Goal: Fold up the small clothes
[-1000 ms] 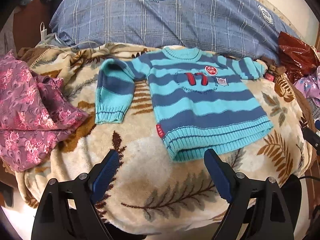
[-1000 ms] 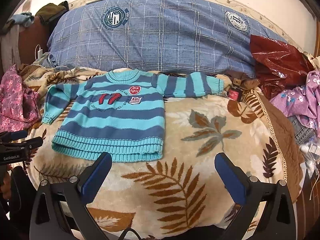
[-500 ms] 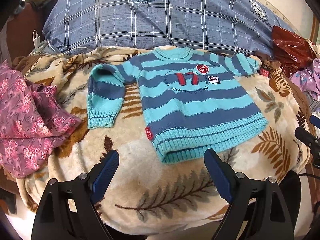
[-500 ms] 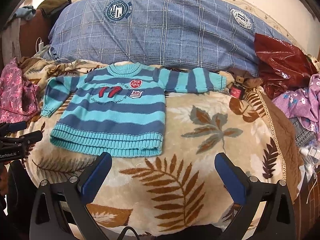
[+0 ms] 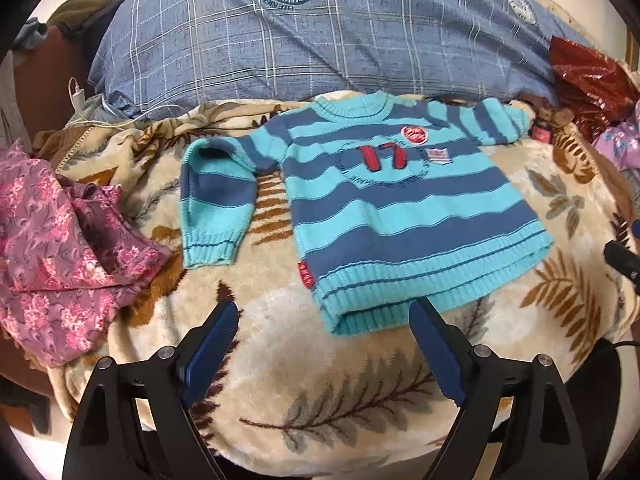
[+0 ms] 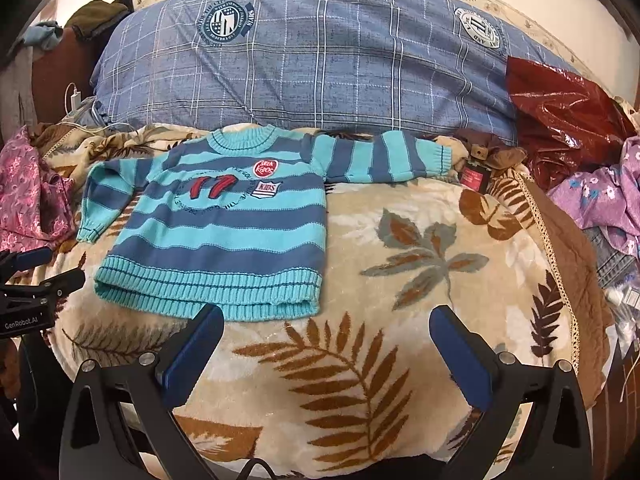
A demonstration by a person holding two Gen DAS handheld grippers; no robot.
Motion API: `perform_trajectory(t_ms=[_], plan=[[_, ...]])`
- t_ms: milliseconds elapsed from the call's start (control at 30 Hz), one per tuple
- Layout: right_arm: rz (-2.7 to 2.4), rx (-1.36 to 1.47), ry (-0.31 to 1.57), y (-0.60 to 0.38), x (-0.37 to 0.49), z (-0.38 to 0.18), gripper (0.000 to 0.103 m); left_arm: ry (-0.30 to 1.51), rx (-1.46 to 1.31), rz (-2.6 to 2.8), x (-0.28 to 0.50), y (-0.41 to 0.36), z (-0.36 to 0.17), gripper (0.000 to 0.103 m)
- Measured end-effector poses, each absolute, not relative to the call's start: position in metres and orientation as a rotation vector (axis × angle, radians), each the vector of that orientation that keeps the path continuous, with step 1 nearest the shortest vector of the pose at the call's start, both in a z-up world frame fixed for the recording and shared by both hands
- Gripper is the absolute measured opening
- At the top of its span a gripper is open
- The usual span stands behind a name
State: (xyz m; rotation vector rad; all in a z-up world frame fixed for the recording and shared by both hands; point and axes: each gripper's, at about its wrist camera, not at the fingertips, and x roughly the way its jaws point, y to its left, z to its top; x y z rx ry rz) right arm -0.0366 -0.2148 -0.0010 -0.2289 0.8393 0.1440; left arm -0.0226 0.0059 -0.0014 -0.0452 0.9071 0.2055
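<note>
Spread over the bed, a leaf-patterned blanket (image 5: 280, 380) is carrying a striped sweater (image 5: 400, 208), lying flat and face up below the blue plaid pillow (image 5: 320, 40). From the left wrist, the left hand-held gripper (image 5: 324, 320) is hovering with fingers apart, just short of the sweater's hem; pink floral cloth (image 5: 60, 248) is lying left of the sweater. From the right wrist, the right hand-held gripper (image 6: 326, 326) is gaping too, and only here the far sleeve (image 6: 384, 156) is showing fully, reaching toward a red bag (image 6: 560, 108).

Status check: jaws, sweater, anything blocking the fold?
Left gripper open, empty. Right gripper open, empty. Striped sweater flat on blanket, unfolded, sleeves out. Nothing on it.
</note>
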Motion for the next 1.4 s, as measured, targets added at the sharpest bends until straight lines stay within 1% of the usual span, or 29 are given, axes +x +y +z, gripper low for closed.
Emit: perform_trajectory(t_ms=[267, 400, 967, 1400], plan=[[0.142, -0.209, 0.853, -0.219, -0.030, -0.006, 0.103, 0.939, -0.037, 0.225, -0.011, 0.007, -0.008, 0.088], [0.145, -0.210, 0.853, -0.219, -0.028, -0.006, 0.103, 0.924, -0.041, 0.228, -0.006, 0.007, -0.006, 0.088], [0.158, -0.223, 0.849, -0.214, -0.033, -0.008, 0.103, 0.926, -0.051, 0.214, -0.017, 0.007, -0.010, 0.088], [0.164, -0.199, 0.858, -0.215, -0.025, -0.013, 0.103, 0.936, -0.055, 0.211, -0.012, 0.007, -0.010, 0.088]])
